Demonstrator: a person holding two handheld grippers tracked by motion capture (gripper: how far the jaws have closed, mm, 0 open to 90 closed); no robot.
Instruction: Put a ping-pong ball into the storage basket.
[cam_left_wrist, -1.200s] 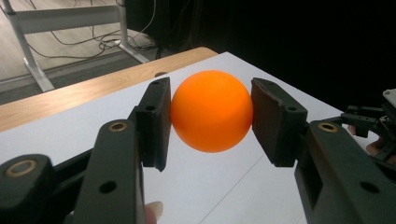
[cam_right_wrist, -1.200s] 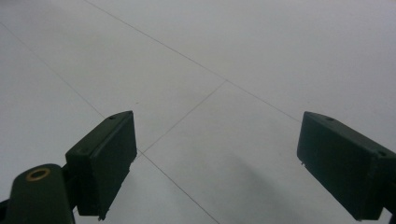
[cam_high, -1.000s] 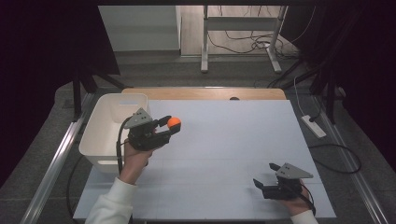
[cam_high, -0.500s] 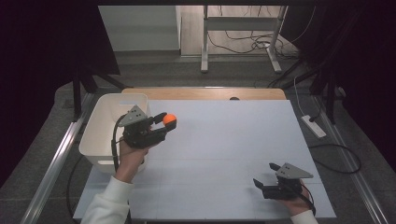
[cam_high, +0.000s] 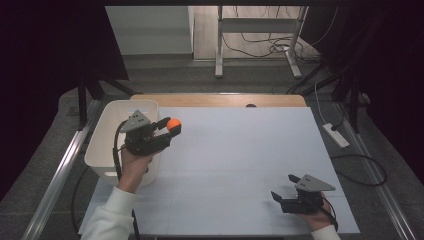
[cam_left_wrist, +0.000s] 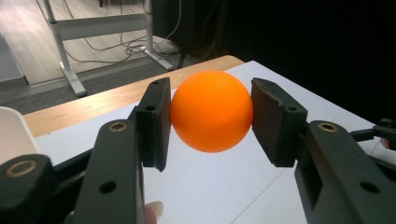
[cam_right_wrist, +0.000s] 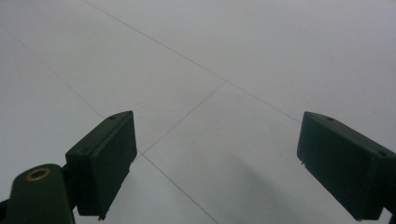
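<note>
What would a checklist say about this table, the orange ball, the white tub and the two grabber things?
Surface: white table top, thin seams across it, a wooden strip along the far edge.
Job's things: orange ball pinched between the left gripper's pads, held up beside the white tub at the table's left edge.
Clutter: nothing seen.
Grippers: left gripper shut on the orange ball; right gripper open, jaws wide apart, low over the bare table top near the right front corner.
Cables: a black cable trails from the left gripper; loose cables lie on the floor.
Surroundings: metal frame legs, power strip, dark curtains.
</note>
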